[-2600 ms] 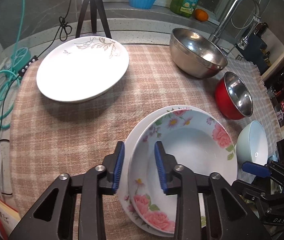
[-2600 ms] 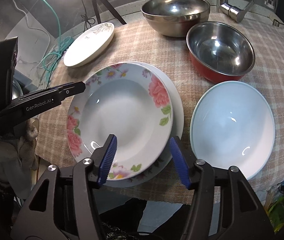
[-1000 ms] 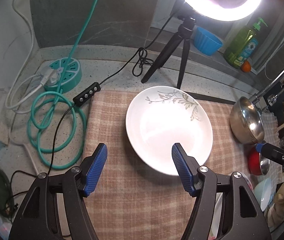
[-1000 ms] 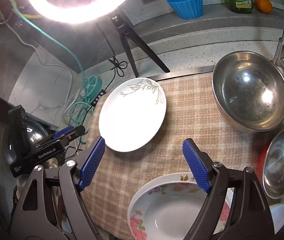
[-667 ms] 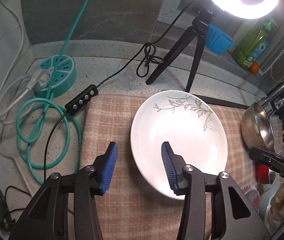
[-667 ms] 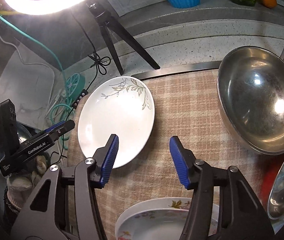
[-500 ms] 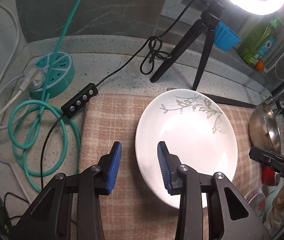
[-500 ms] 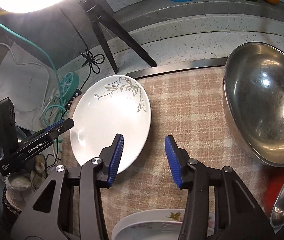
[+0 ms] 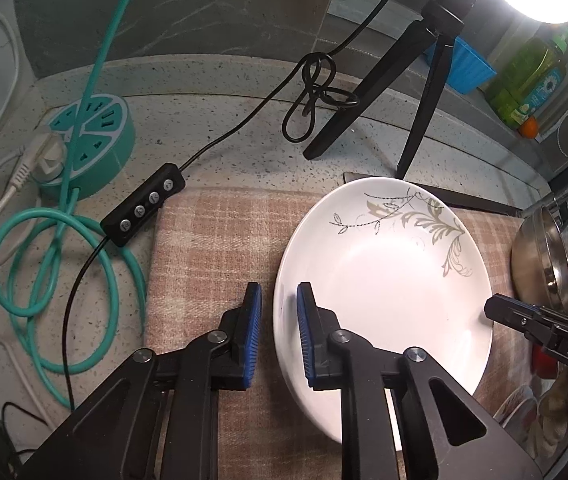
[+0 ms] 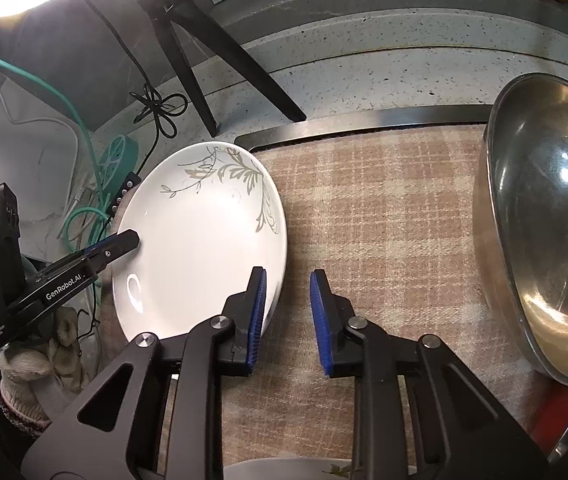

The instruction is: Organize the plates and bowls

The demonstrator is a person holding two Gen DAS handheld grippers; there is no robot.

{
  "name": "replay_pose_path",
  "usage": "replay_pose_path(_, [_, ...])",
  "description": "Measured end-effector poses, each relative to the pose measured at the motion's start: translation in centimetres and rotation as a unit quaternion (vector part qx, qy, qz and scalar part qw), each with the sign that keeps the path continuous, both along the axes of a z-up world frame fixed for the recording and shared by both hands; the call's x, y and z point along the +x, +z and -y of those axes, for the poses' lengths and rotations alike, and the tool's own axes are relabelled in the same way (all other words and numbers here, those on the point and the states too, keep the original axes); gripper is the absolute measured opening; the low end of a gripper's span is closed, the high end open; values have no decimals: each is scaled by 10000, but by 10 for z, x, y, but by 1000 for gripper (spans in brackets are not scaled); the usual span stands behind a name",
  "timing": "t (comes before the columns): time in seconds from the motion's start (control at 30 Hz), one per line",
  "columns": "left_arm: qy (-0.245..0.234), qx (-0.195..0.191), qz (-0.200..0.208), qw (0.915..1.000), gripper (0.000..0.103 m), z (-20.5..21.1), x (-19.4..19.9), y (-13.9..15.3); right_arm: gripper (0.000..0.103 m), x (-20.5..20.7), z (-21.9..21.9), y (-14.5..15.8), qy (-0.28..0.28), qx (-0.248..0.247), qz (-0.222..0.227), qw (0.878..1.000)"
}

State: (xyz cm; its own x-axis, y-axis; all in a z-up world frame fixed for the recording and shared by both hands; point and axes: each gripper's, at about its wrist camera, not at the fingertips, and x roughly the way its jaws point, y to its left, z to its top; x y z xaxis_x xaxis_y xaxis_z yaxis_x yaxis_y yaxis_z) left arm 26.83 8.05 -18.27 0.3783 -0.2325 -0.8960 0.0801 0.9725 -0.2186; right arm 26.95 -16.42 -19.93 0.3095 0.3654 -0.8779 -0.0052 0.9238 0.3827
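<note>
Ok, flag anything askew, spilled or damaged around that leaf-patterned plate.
No spill, chip or crack shows. The leaf-patterned plate sits flat on the checked cloth, overhanging its left edge. Both grippers, left and right, are closing astride opposite rims. The black cord lies knotted behind.

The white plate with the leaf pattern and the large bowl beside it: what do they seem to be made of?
The white plate looks like glazed ceramic or porcelain: glossy, with sharp light reflections and a printed grey-green leaf motif; melamine cannot be excluded. The large bowl looks like stainless steel: silvery, with a mirror-like inside.
</note>
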Motion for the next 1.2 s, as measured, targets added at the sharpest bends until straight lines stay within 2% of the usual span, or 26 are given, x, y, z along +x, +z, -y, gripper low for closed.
replay_pose_path(0.1, [-22,-27,-28,10000,12,1,2,-2,21,3,-3,-4,12,1,-56,10000])
replay_pose_path(0.33, [-39,-70,-27,10000,11,4,6,-3,9,5,-10,-8,178,38,-103,9998])
replay_pose_path(0.43, [-47,-57,-28,10000,11,5,6,-3,9,4,-14,-7,180,-72,-81,9998])
replay_pose_path(0.83, [-27,-145,-36,9999,11,9,-7,2,9,-9,-8,-3,146,28,-175,9997])
replay_pose_path(1.2, [-80,-248,129,9996,11,9,-34,26,9,-39,-3,24,138,169,-34,9998])
